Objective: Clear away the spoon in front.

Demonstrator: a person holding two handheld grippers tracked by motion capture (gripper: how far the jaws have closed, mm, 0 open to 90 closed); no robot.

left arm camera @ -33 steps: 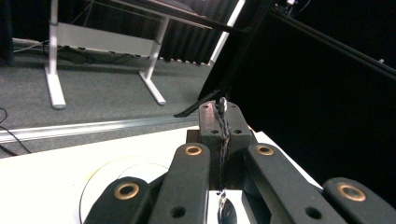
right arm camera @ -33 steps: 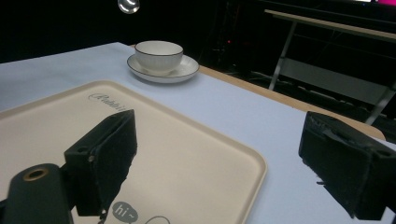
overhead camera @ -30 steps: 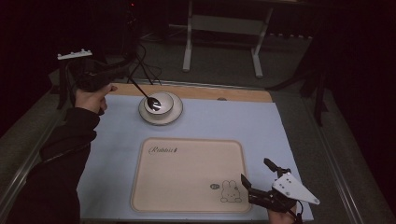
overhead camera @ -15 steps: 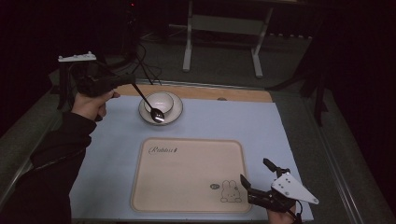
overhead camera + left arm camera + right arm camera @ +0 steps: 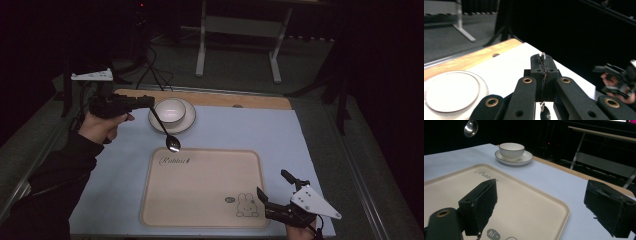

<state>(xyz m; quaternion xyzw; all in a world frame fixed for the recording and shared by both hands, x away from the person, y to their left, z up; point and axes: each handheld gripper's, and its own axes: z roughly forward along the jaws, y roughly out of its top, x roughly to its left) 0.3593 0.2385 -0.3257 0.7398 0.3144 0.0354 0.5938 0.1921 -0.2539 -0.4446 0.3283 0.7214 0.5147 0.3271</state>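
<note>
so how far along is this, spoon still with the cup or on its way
Done: the spoon is out of the cup, gripped by the shut left tool. In hand: it hangs over the mat near the tray's far edge. Left: setting it down, likely on the tray. The right tool waits open.

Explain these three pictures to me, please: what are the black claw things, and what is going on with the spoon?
There is no robot here. A person holds a black two-jaw tool in each hand. One picture looks down from above the table; the other two come from cameras riding on each tool.

The left gripper is shut on the handle of a shiny metal spoon, which hangs above the pale blue table cover near the top edge of the beige plastic tray with a rabbit drawing. Behind it a white bowl sits on a white saucer.

The right gripper rests at the tray's near right corner, jaws open and holding nothing.
</note>
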